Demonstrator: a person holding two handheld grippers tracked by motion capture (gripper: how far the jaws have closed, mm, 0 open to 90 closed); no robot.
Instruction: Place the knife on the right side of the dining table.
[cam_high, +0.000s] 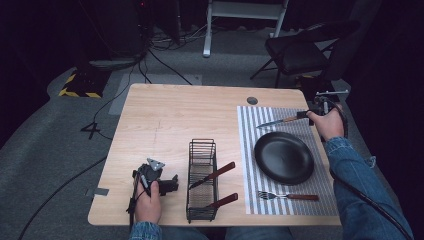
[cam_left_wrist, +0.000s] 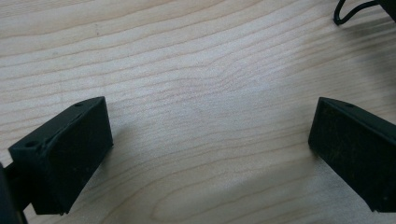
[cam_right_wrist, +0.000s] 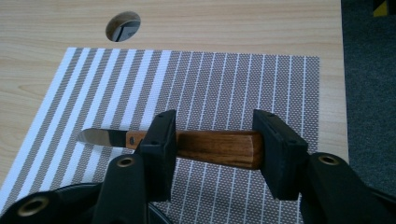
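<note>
Over the far end of the grey-and-white striped placemat (cam_high: 290, 165), the right gripper (cam_right_wrist: 212, 147) has its jaws around a wooden-handled steel table knife (cam_right_wrist: 205, 145), just past the round black plate (cam_high: 283, 157). Grip looks lengthwise and sketchy, so I'd guess it could twist or drop crooked. Left gripper (cam_left_wrist: 210, 140) sits wide open on the bare wood table (cam_left_wrist: 187, 60), holding nothing.

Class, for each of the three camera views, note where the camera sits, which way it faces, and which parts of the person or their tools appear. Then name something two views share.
High view: above the person's side, facing forward and down at the table; both forearms, left hand-held gripper, right hand-held gripper.
Left gripper view: on the left hand-held gripper, facing down at bare wood between its open jaws.
Right gripper view: on the right hand-held gripper, facing the striped placemat; jaws either side of the knife handle.
Shared: high and right gripper views both show knife, placemat, table hole.
</note>
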